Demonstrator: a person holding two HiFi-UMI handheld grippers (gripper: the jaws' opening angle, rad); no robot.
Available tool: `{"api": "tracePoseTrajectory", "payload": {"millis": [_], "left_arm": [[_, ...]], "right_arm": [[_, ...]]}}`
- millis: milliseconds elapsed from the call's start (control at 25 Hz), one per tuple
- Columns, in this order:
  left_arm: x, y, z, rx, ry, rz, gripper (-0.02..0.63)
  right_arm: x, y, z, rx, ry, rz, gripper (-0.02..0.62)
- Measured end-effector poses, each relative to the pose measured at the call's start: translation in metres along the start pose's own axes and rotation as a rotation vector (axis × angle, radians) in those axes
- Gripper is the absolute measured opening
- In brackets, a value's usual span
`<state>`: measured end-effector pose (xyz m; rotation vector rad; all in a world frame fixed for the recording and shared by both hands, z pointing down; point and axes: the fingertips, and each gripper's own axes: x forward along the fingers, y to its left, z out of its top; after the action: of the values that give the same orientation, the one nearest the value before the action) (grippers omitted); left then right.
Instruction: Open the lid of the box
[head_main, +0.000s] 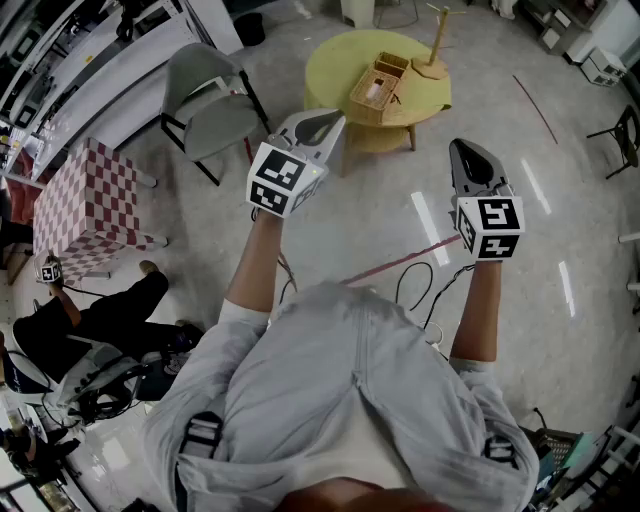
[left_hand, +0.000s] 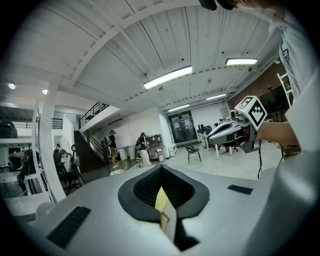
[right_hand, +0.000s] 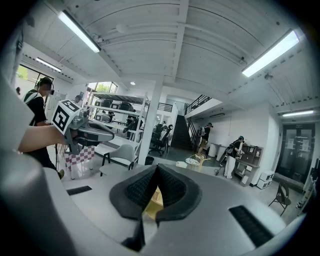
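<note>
Two tools, the left gripper (head_main: 322, 122) and the right gripper (head_main: 465, 152), are held up over the floor, well apart from the round yellow surface (head_main: 335, 62) ahead. The woven box (head_main: 377, 88) is seen resting on that surface, near a wooden stand (head_main: 436, 50); whether its lid is raised cannot be told. Both pairs of jaws are pressed together at the tips, with nothing pinched. A grey chair (head_main: 215, 105) is placed left of the surface.
</note>
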<state>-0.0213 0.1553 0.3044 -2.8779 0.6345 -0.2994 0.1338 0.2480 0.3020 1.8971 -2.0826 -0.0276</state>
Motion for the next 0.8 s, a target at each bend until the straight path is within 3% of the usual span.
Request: {"api": "tracePoseTrajectory", "payload": {"millis": [280,600,800], "left_arm": [[0.016,-0.004,0.005,0.015,-0.001,0.025,0.029],[0.024,-0.009,-0.007,0.006,0.035,0.079,0.029],[0.035,0.011,-0.014,-0.004,0.047,0.104,0.029]], "right_arm": [[0.001,-0.018,0.004,0.020,-0.055,0.032,0.023],[0.012,-0.037,-0.009,0.027,-0.048,0.060,0.023],[0.035,-0.042,-0.008,0.028,-0.053,0.071,0.023]]}}
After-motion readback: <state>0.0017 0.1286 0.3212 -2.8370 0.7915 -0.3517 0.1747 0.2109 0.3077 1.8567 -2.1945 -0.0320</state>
